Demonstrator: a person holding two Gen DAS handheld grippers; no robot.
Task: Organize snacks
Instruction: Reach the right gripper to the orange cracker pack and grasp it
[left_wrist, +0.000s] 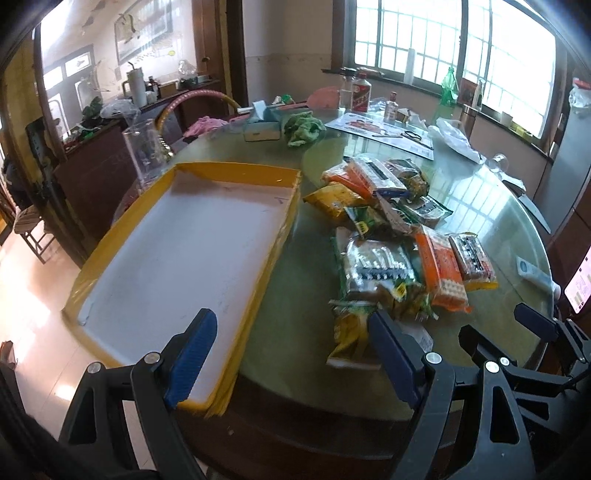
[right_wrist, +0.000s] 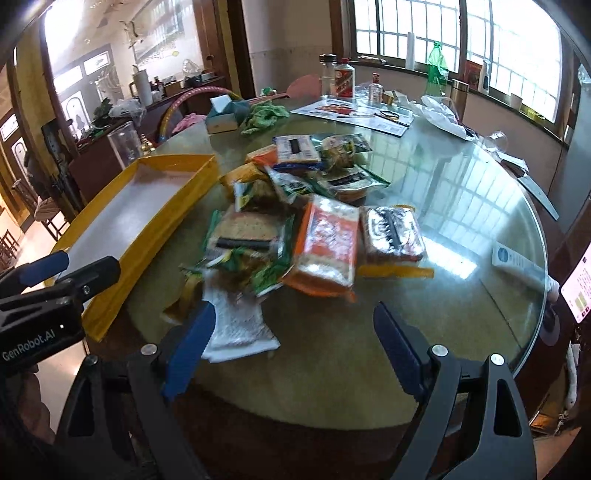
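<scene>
We are holding our left gripper (left_wrist: 293, 358) low over the near edge of the round glass-topped table (left_wrist: 491, 218), its blue-padded jaws standing wide apart with nothing between them; one pad is hanging over the near corner of the yellow tray (left_wrist: 236, 173) and the other is sitting just in front of the closest packet. We are holding our right gripper (right_wrist: 291, 345) beside it, also spread wide and gripping nothing, and it is facing the pile of snack packets (right_wrist: 295, 206) from the table's near rim. The tray, yellow-walled with a pale bare floor, is lying on the left part of the table and is overhanging the edge toward us. The snacks are lying in a loose heap just right of the tray, overlapping one another: an orange packet (right_wrist: 327, 243) is resting near the front, a yellow-edged packet with a silvery top (right_wrist: 393, 236) is lying just beside it on the right, and a white-backed packet (right_wrist: 236, 325) is lying nearest us, partly behind the right gripper's left pad. Further back on the table a crumpled green cloth (left_wrist: 303, 129), a tissue box (left_wrist: 262, 129), a green bottle (left_wrist: 448, 86) and a printed sheet (left_wrist: 380, 131) are sitting well apart from the heap. From the right wrist view our left gripper's black body is showing at the left edge.
</scene>
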